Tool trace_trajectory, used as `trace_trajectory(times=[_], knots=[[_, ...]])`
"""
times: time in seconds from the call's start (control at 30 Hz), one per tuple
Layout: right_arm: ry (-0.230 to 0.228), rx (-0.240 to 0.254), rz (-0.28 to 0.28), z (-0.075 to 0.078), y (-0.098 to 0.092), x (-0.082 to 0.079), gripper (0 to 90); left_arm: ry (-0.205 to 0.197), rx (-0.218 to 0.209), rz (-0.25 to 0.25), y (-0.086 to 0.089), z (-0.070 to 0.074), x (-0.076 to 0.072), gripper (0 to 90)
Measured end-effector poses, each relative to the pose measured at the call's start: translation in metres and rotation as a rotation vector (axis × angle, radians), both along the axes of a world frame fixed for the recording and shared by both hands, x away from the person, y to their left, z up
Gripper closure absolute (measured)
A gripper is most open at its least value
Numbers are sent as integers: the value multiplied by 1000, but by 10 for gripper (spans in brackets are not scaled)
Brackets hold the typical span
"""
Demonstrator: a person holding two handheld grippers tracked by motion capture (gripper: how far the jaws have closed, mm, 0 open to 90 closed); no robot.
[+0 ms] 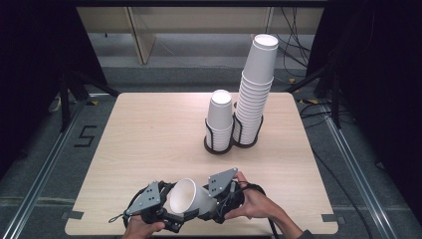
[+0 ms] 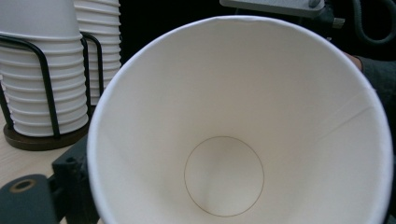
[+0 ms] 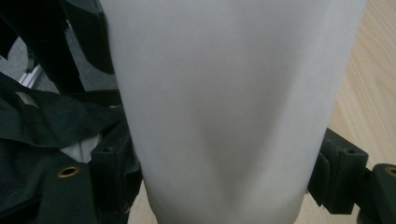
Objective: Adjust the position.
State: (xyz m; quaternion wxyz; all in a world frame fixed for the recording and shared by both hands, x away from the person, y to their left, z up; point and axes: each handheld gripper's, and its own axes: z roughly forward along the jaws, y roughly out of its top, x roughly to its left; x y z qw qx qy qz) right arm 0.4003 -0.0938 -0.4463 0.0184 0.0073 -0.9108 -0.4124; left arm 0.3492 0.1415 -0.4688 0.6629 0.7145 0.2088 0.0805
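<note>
A white paper cup [image 1: 191,196] lies tilted above the table's near edge, held between both grippers. Its mouth opens toward my left gripper [image 1: 173,219], whose view looks straight into the cup [image 2: 224,140]. One black jaw touches the rim's lower left, and the far jaw is mostly hidden behind the rim. My right gripper [image 1: 205,211] is shut on the cup's body. In the right gripper view its jaws press both sides of the outer wall [image 3: 224,116], which is slightly dented.
Two stacks of upside-down paper cups stand in black wire holders at the table's back right: a short stack [image 1: 219,119] and a tall one [image 1: 256,89]. Both stacks [image 2: 42,70] sit at the left of the left gripper view. The wooden table [image 1: 149,139] ends close below the hands.
</note>
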Motion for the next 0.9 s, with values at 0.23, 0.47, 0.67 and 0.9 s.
trace_trajectory(times=[0.23,0.47,0.67,0.9], knots=[[14,-14,-77,1,-3,1,180,-29,10,14,2,4,-1,115],[-42,-48,-75,4,-3,-5,242,-24,35,24,2,5,-2,110],[-14,-1,-51,-1,1,-5,257,-33,4,39,0,6,-3,101],[18,51,-57,-3,0,-3,257,-33,-20,68,-1,6,-4,98]])
